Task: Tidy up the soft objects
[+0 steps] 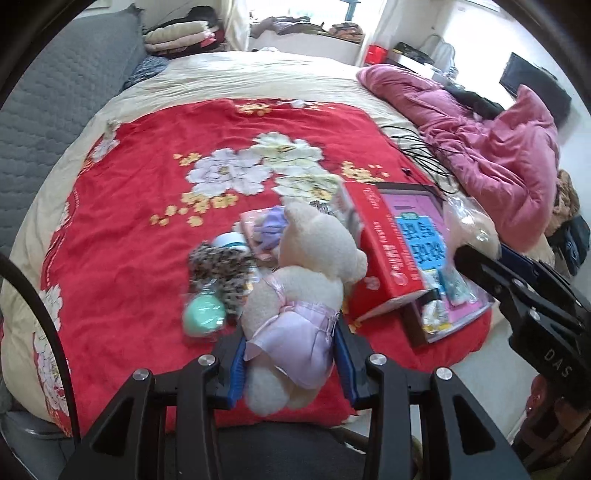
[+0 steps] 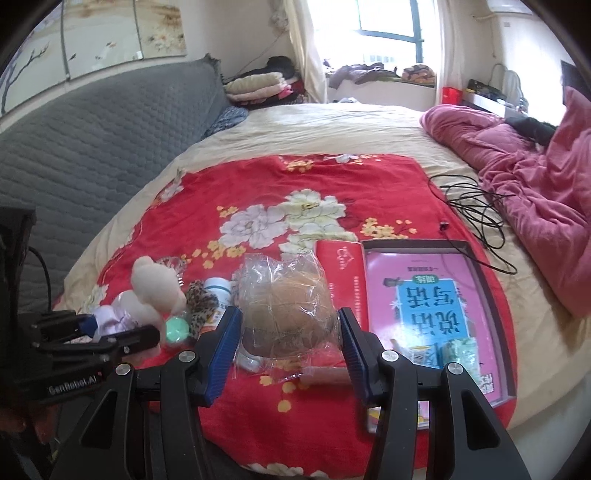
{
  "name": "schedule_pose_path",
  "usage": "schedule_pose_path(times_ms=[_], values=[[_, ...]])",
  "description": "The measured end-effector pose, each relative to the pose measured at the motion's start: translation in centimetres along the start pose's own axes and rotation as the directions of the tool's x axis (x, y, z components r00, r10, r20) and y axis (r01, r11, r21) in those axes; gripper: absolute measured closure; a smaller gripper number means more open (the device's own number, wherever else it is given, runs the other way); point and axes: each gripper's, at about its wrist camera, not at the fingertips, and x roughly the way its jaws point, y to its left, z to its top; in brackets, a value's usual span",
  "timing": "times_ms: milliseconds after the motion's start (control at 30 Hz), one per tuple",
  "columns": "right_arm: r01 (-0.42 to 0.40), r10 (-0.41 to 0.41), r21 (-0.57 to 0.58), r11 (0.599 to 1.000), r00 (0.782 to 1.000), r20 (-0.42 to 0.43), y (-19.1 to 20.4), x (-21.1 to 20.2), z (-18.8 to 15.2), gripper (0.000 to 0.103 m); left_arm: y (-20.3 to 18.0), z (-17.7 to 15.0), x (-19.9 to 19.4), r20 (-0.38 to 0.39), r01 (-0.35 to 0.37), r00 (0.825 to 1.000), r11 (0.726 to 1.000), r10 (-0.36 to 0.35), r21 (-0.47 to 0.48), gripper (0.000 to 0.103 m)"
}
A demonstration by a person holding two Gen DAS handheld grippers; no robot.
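So the readable stuff first: "GenRobot.AI" is printed in white on the left gripper [image 2: 110, 334] body as seen from the right wrist view, and "DAS" can be made out on the right gripper [image 1: 476, 254] in the left wrist view. Big blue Chinese characters are shown on the pink book [image 2: 428, 295] lying in the open box [image 2: 495, 295], upside down from here, but they can't really be read; same for the small print on the red box lid [image 2: 340, 273]. The left gripper's blue fingers [image 1: 238, 360] are clamped on the teddy bear [image 1: 314, 273] at its lilac skirt, the bear's head pointing away past the fingertips. The right gripper's fingers [image 2: 225, 339] are pressed against a clear plastic bag [image 2: 284, 295] with something brown and fuzzy inside, held right between them. Only in the left view is the bear's dress seen properly; only in the right view are the window [image 2: 388, 22] and the wall panels [image 2: 92, 37] shown. A green ball [image 1: 205, 314] and a leopard-print cloth [image 1: 221, 269] are seen on the red floral blanket [image 1: 147, 221], just left of the left fingers.
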Motion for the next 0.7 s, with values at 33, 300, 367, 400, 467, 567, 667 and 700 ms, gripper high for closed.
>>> schedule_pose_path(times_ms=[33,300,367,400,467,567,667,700], values=[[0.006,-0.006,0.004,1.000,1.000,0.005,-0.3,-0.3,0.0,0.048,-0.6,0.0,-0.1,0.004,-0.001,1.000,1.000,0.001,0.013,0.062],[0.053,-0.054,0.026,0.998,0.998,0.029,-2.9,-2.4,-0.4,0.048,-4.6,0.5,0.0,0.019,-0.003,1.000,0.997,0.002,0.072,0.062],[0.071,-0.072,0.031,0.997,0.997,0.032,-3.8,-2.9,-0.5,0.048,-5.5,0.7,0.0,0.026,0.002,1.000,0.996,-0.005,0.085,0.062],[0.077,-0.078,0.034,0.996,0.996,0.035,-4.2,-3.2,-0.6,0.048,-5.9,0.8,0.0,0.026,0.007,1.000,0.996,-0.009,0.088,0.062],[0.097,-0.099,0.040,0.994,0.994,0.042,-5.2,-3.9,-0.8,0.048,-6.8,1.0,0.1,0.024,0.013,1.000,0.995,-0.016,0.099,0.062],[0.126,-0.129,0.063,0.990,0.990,0.050,-7.1,-4.8,-1.1,0.048,-8.2,1.4,0.3,0.026,0.014,1.000,0.993,-0.017,0.120,0.062],[0.139,-0.145,0.119,0.983,0.988,0.049,-9.4,-5.6,-1.4,0.048,-9.4,1.6,0.4,0.025,0.012,1.000,0.990,-0.016,0.140,0.062],[0.141,-0.149,0.130,0.981,0.987,0.051,-9.8,-5.8,-1.5,0.048,-9.8,1.7,0.4,0.029,0.015,0.999,0.989,-0.019,0.147,0.062]])
